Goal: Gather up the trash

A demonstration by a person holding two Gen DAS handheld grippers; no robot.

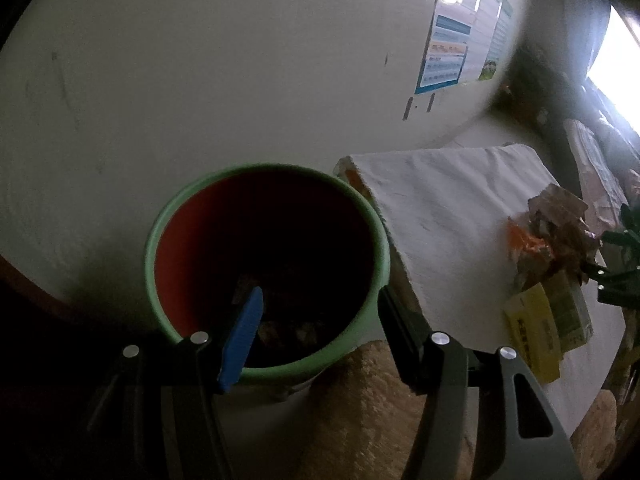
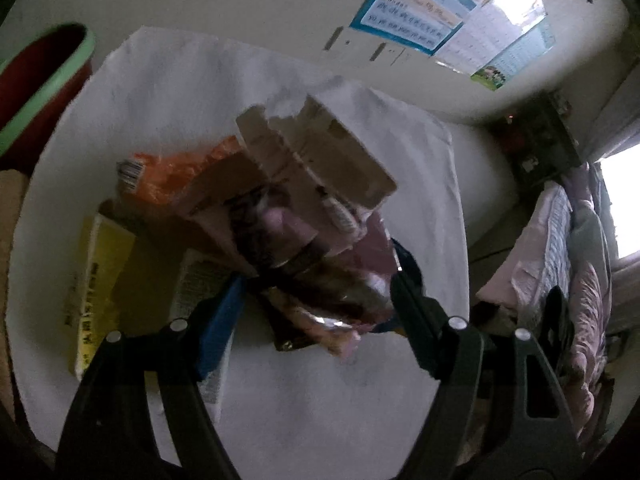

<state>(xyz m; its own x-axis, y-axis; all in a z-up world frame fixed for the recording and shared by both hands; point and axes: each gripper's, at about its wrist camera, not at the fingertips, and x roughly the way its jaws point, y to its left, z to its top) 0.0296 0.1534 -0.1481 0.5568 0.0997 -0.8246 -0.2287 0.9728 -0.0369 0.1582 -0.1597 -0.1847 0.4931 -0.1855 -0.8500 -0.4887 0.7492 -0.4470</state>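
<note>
A red bin with a green rim point(image 1: 264, 264) stands on the floor beside the white table point(image 1: 448, 216); some trash lies dark at its bottom. My left gripper point(image 1: 316, 304) is open and empty, right over the bin's mouth. My right gripper point(image 2: 320, 280) holds a bundle of torn cardboard and pink-brown wrappers point(image 2: 316, 200) between its fingers, lifted above the white table point(image 2: 320, 400). That bundle point(image 1: 556, 228) shows in the left wrist view at the table's right side. An orange wrapper point(image 2: 168, 176) and a yellow box point(image 2: 100, 280) lie under it.
A white-and-green carton point(image 2: 196, 280) lies next to the yellow box. The bin point(image 2: 44, 80) sits left of the table. Posters point(image 2: 432, 12) hang on the wall. A bed with pink bedding point(image 2: 560, 248) is at the right. Tan blocks point(image 1: 360, 412) lie below the table.
</note>
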